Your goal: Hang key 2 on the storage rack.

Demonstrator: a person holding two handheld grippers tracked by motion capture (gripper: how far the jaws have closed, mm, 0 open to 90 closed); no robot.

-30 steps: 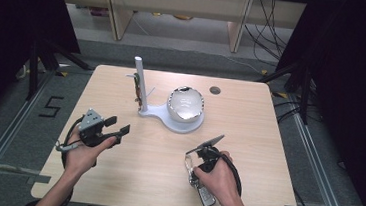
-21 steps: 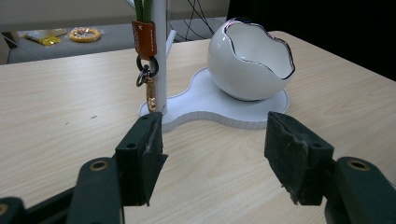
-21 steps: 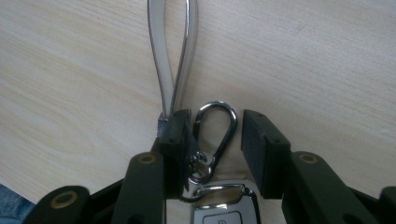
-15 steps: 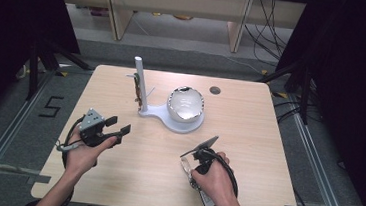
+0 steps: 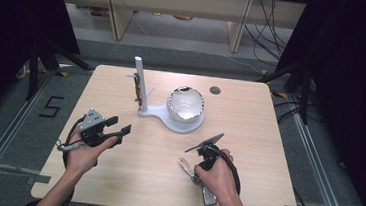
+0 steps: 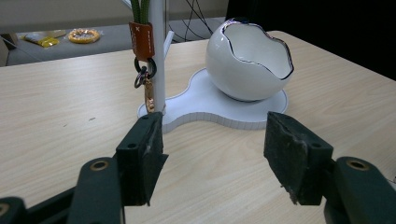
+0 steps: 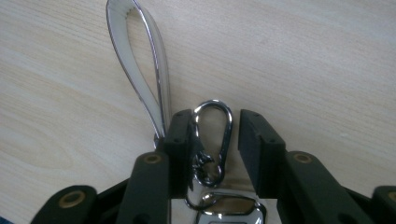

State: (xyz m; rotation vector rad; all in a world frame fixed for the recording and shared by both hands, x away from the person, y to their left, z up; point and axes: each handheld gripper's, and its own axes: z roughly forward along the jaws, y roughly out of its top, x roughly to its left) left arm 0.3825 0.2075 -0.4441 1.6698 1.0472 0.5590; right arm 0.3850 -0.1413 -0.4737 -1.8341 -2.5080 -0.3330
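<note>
**A:** What is the right gripper [image 7: 214, 140] working on?

**B:** It is pointing down at a key set lying on the wooden table [image 5: 250, 114], near the person's edge. Its jaws are standing narrowly apart, one on each side of the silver carabiner clip [image 7: 214, 140], and they are not pinching it yet. A long chrome loop [image 7: 140, 60] is lying just beside the left jaw, and the top of a silver fob [image 7: 229, 212] is peeking out below.

**B:** In the high view the right gripper [image 5: 205, 144] is sitting over those keys [image 5: 188, 167], well apart from the white stand [image 5: 162, 117].

**A:** And the left gripper [image 6: 212, 154]?

**B:** It is hanging wide open and holding nothing, aimed at the stand's post [image 6: 157, 51], where a brown-tagged keyring [image 6: 142, 60] is already dangling. The egg-shaped white bowl [image 6: 250, 60] is resting on the same base.

**A:** So how should the pick go?

**B:** I'd judge that the clip is the thing to take. Closing squarely across its two long sides, rather than near the rounded end, should keep it from squirting out. The chrome loop is lying close enough to get caught under the left jaw, so nudging slightly away from it first seems wise. Lifting slowly would let the fob swing free without dragging across the wood.
</note>
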